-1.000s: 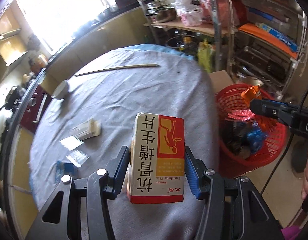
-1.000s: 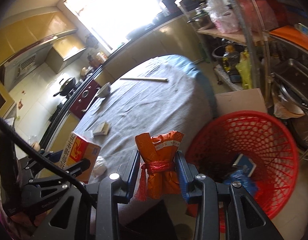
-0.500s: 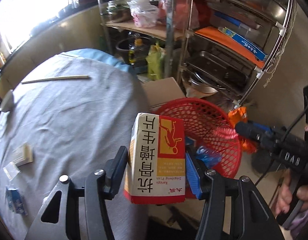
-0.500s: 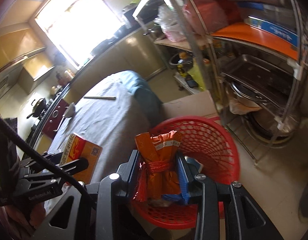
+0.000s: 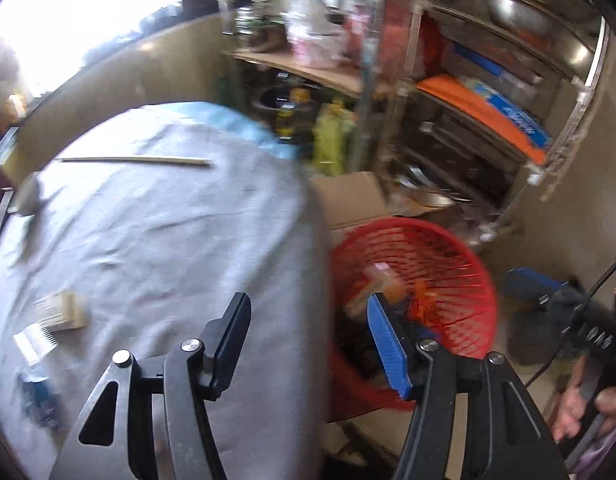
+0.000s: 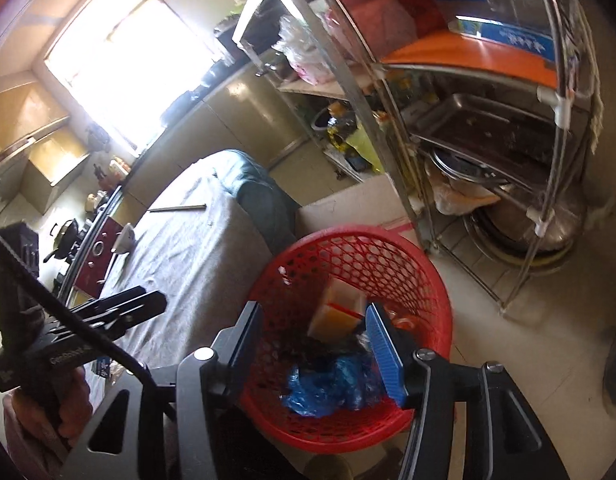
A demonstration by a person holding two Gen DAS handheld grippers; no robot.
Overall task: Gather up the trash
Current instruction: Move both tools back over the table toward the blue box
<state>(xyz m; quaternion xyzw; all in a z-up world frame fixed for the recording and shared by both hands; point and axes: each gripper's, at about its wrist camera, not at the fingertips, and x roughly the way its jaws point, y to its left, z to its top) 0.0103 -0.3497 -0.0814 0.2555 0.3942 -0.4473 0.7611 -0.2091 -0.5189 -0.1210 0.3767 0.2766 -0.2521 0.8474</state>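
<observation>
The red mesh basket (image 6: pixel 388 256) stands on the floor beside the grey-clothed table (image 5: pixel 155 240). Inside it lie the white, yellow and red medicine box (image 6: pixel 336 312), blurred as it drops, and crumpled blue plastic (image 6: pixel 328 384). In the left wrist view the box (image 5: pixel 372 284) and the orange packet (image 5: pixel 422 300) show blurred in the basket (image 5: pixel 460 264). My right gripper (image 6: pixel 312 316) hangs over the basket, jaws opening, gripping nothing. My left gripper (image 5: pixel 305 308) sits at the table's edge, jaws opening, nothing between them. Small litter stays on the cloth: a pale carton (image 5: pixel 61 312), a white wrapper (image 5: pixel 33 338), a blue packet (image 5: pixel 39 396).
A chopstick (image 5: pixel 135 159) and a spoon (image 5: pixel 27 196) lie further back on the table. A cardboard box (image 6: pixel 348 208) sits behind the basket. A metal rack (image 6: pixel 488 140) of trays and pans stands to the right. A hand (image 6: pixel 47 408) holds the left gripper.
Both grippers have opened. The medicine box has left my left gripper and the orange packet my right one; both are now in the red basket. The left view has swung back towards the table.
</observation>
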